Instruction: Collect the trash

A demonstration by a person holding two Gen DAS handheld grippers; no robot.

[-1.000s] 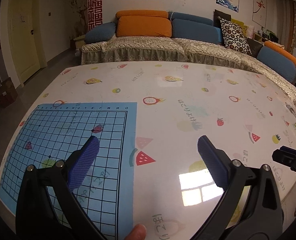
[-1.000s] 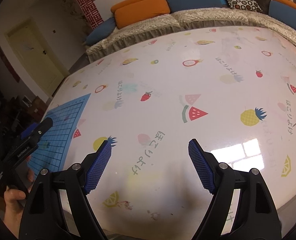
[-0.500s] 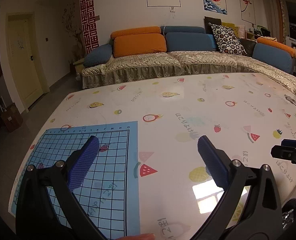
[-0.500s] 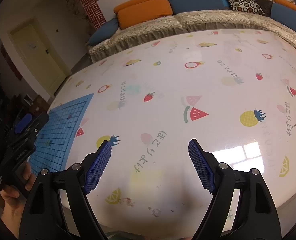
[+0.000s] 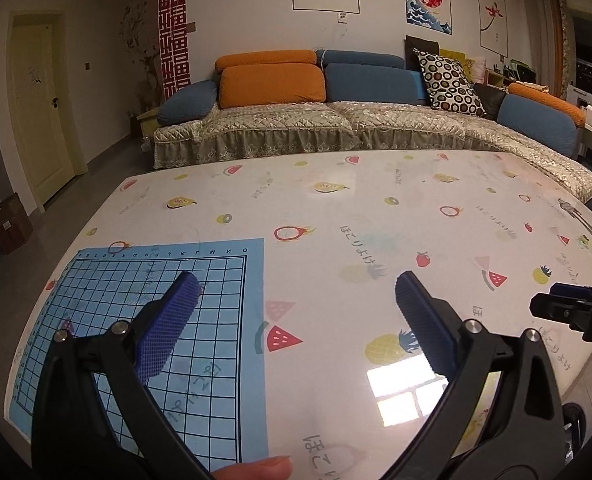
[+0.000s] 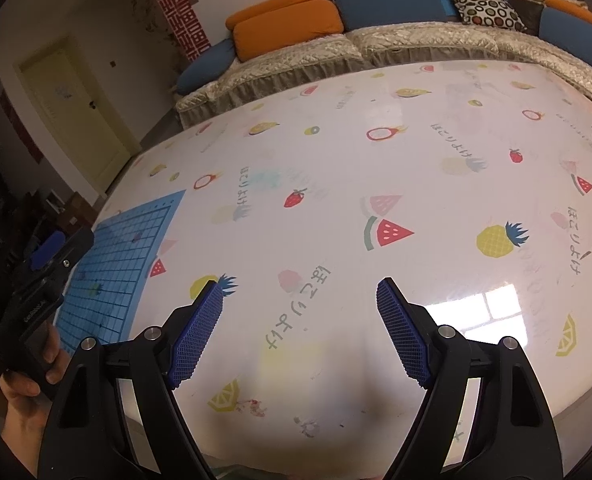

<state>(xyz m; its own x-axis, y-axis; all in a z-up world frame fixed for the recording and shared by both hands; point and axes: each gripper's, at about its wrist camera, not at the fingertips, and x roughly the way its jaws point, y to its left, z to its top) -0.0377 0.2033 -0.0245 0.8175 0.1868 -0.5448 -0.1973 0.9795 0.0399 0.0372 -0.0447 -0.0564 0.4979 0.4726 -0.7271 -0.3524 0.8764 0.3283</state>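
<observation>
No trash shows on the table in either view. My left gripper [image 5: 294, 312] is open and empty, held above the near edge of the table [image 5: 376, 200], with its left finger over a blue grid sheet [image 5: 144, 320]. My right gripper [image 6: 298, 320] is open and empty above the near middle of the table [image 6: 376, 140]. The right gripper shows at the right edge of the left wrist view [image 5: 576, 312]. The left gripper, held in a hand, shows at the left edge of the right wrist view [image 6: 36, 292].
The table carries a white fruit-print cover. A small dark object [image 5: 576, 216] lies near its far right edge. A sofa [image 5: 336, 120] with orange and blue cushions stands behind the table. A yellow door [image 5: 40, 112] is at the left.
Both grippers have tilted up and drawn back a little, so more of the sofa and wall shows. Both stay open and empty.
</observation>
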